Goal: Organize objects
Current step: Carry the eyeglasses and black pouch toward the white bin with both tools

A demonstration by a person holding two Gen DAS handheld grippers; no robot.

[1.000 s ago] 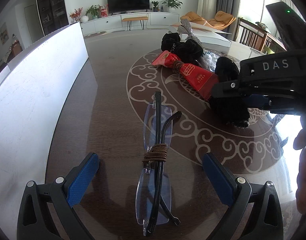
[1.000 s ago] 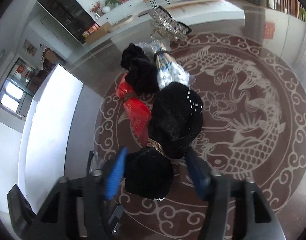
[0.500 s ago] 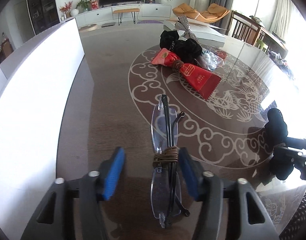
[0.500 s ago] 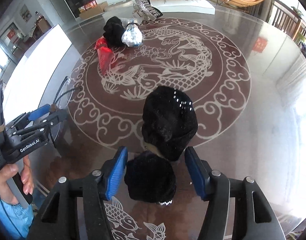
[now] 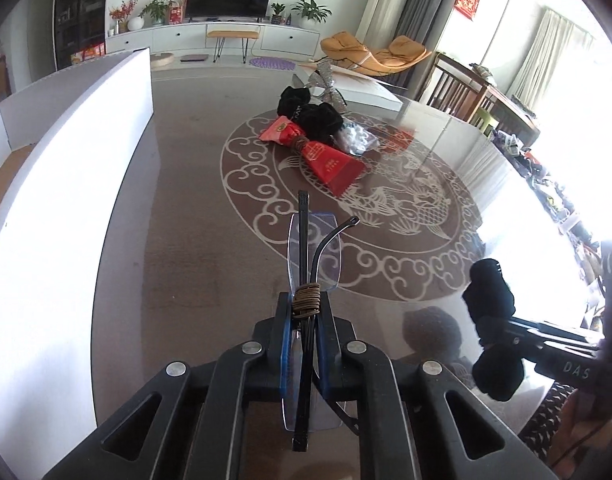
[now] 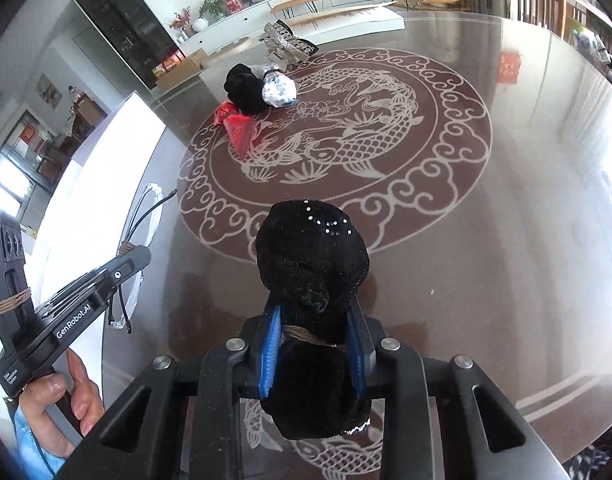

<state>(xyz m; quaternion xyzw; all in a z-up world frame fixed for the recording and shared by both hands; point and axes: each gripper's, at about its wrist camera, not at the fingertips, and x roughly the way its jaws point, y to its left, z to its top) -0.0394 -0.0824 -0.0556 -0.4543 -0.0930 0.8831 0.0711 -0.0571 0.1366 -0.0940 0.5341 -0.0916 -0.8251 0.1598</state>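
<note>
left tongs (image 5: 304,332): just clamped on folded glasses (image 5: 314,256) | right tongs (image 6: 314,344): just clamped on black bundle (image 6: 312,256) | both near the table's (image 6: 506,200) fish medallion (image 6: 334,140)

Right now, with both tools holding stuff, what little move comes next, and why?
Probably carry both things toward the white box. The left tool is shut on the folded glasses, the right tool on the black cloth bundle, and both look lifted off the table, so grasping seems done.

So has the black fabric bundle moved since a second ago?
Yes. The black fabric bundle, clamped in the right tool, has come away from the red packet, toward the table's near edge.
</note>
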